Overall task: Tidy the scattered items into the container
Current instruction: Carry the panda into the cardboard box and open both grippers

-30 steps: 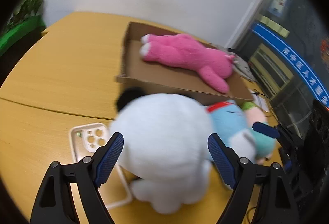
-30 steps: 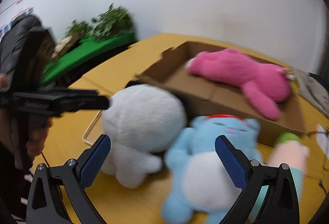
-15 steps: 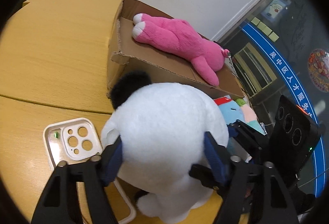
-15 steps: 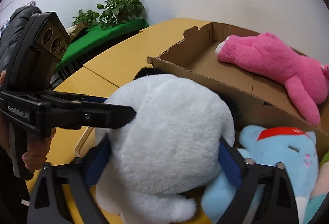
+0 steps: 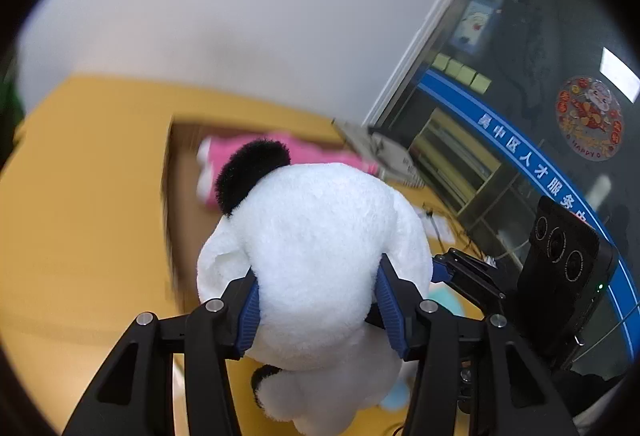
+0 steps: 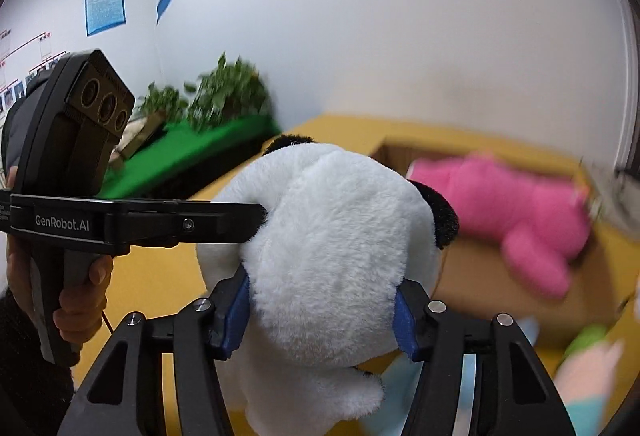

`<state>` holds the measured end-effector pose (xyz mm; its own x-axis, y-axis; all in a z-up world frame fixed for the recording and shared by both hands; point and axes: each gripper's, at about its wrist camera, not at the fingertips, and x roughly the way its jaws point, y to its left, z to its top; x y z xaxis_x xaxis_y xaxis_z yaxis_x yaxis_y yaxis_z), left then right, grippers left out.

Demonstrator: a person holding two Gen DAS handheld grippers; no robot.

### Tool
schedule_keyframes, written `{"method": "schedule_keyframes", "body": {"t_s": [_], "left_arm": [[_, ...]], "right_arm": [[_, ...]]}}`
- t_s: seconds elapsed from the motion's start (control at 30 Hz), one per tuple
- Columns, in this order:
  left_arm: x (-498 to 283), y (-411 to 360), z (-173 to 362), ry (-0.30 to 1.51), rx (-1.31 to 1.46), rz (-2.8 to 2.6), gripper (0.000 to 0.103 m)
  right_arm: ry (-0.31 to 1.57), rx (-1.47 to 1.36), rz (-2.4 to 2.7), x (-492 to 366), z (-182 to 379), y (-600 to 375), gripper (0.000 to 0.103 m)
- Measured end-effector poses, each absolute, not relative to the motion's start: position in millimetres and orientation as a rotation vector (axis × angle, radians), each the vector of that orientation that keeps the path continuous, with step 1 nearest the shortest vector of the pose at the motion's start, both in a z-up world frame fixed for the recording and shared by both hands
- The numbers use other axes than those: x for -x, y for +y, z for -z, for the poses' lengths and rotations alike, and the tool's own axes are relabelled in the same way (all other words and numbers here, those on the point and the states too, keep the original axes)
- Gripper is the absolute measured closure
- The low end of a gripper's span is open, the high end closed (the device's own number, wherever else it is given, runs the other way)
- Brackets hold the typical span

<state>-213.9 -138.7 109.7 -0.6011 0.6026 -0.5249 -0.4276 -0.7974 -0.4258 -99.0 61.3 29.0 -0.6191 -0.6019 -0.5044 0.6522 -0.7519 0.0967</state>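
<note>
A big white plush panda [image 5: 320, 248] with black ears is held up in the air above the yellow table [image 5: 80, 228]. My left gripper [image 5: 320, 308] is shut on its head, and my right gripper [image 6: 320, 312] is shut on the panda [image 6: 332, 256] from the other side. The cardboard box [image 5: 176, 196] lies beyond it, blurred, with a pink plush [image 6: 520, 204] inside. In the right wrist view the box [image 6: 480, 276] is to the right. A blue plush [image 5: 444, 296] and a pink-and-green plush [image 6: 588, 360] show only as slivers below.
Green plants [image 6: 208, 104] on a green ledge stand at the far left of the table in the right wrist view. A glass cabinet wall [image 5: 520, 116] stands to the right. Papers and cables [image 5: 400, 172] lie past the box.
Both grippers closed on the white panda and lifted it off the table. The phone case has dropped out of view and the views now tilt upward.
</note>
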Motion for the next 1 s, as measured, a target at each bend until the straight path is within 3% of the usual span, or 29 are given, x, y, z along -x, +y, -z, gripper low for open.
{"method": "schedule_keyframes", "body": {"t_s": [0.23,0.57,0.83,0.9,1.0], "left_arm": [[317,-132,-134,-0.288,0.898,-2.366,0.053],[400,-142,-24,-0.344,1.186,-2.365,0.053],[398,-150,15,-0.346,1.243,-2.371,0.048],[393,-148,14,-0.313,1.239,-2.404,0.040],[379,-147,2,-0.271,1.212,-2.463,0.034]], "right_arm": [[0.103,-0.630,2.424,186,-71,53,0.039],[-0.039,-0.862,2.400,272,31,20,0.039],[0.012,-1.001,2.389,277,72,-4,0.039],[0.013,-1.015,2.394,279,73,-4,0.035],[0.024,-1.028,2.405,278,68,-3,0.014]]}}
